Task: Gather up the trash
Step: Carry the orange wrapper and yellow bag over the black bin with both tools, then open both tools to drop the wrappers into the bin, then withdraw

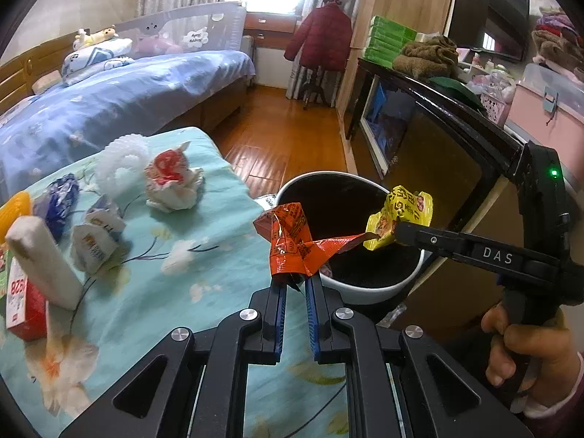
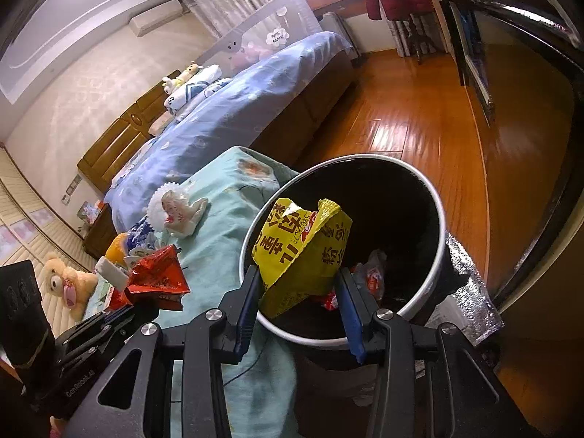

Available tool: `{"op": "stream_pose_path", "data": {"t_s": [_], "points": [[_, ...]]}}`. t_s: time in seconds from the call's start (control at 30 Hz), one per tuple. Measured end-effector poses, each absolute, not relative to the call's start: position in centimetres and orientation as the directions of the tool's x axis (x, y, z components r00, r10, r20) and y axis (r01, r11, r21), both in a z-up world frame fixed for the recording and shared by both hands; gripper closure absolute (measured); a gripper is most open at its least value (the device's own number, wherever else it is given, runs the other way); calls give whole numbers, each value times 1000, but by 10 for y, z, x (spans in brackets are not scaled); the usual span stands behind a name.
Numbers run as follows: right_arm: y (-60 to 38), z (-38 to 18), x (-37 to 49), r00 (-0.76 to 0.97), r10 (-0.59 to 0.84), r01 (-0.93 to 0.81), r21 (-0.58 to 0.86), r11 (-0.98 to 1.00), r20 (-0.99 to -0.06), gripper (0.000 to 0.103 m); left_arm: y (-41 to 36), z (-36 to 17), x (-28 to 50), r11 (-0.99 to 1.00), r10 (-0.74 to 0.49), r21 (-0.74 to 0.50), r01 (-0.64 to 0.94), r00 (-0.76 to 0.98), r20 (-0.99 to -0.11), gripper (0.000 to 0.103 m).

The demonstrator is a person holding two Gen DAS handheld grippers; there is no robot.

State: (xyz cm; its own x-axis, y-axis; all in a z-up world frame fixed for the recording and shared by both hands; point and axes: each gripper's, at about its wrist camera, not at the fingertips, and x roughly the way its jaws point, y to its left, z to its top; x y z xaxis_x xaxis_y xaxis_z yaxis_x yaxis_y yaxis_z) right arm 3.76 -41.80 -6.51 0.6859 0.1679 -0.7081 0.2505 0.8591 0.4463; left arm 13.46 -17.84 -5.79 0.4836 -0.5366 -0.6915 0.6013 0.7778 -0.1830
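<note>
Holding two crinkly snack bags right over the bin (image 2: 434, 197), centre of both views. Left gripper (image 1: 296, 281) clamped on the orange-red wrapper (image 1: 290, 242), right gripper (image 2: 297, 284) pinching the yellow wrapper (image 2: 303, 252) at its lower end. Basically weightless, floppy, slick foil, so best pinched on a bunched fold, not a flat edge. More crumpled wrappers (image 1: 171, 179) waiting on the teal cloth (image 1: 153, 292), left side.

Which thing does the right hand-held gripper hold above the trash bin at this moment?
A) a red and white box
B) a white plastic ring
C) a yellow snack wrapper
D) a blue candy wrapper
C: the right hand-held gripper has a yellow snack wrapper between its fingers, directly over the open trash bin, while the left hand-held gripper holds an orange wrapper.
</note>
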Motion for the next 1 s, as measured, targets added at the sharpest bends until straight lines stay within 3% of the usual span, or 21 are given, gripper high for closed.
{"op": "stream_pose_path", "data": {"t_s": [1.0], "points": [[-459,-76,61,649,150,304,435,848,-746,58,-243,-73,160,740,-528,-159,653,419,-738,93]]}}
